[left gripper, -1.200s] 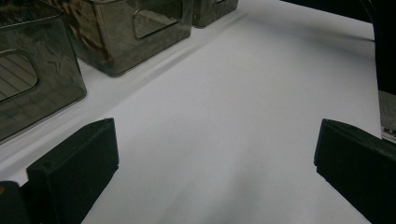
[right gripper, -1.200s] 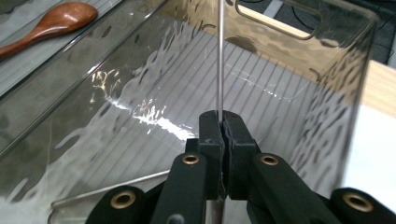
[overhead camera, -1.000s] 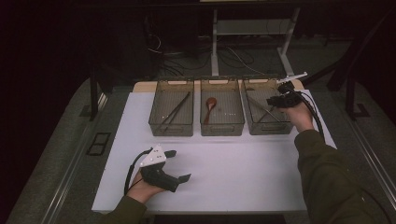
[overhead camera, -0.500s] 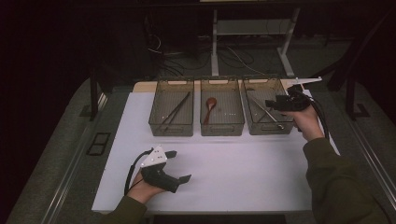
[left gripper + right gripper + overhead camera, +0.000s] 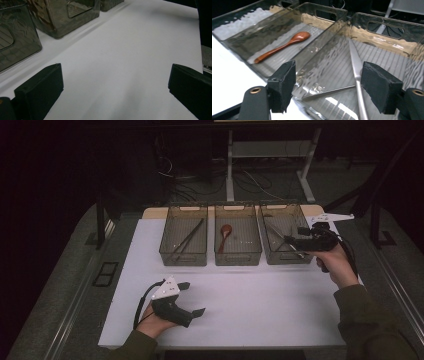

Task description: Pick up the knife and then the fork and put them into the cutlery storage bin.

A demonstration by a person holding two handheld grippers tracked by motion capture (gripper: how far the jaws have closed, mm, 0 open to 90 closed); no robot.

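Note:
Three clear bins stand in a row at the back of the white mat. The left bin holds dark sticks. A wooden spoon lies in the middle bin. Metal cutlery lies in the right bin. My right gripper hovers over that bin's right side. Its jaws have just been opening and nothing is between them. My left gripper rests on the mat at the front left, open and empty.
Table legs and cables lie on the dark floor behind the table. A grey floor strip runs along the left side. Bare mat stretches between the bins and my left gripper.
My right hand has drawn back from the right bin, towards the right and nearer the person. The left hand and the bins' contents have stayed put.

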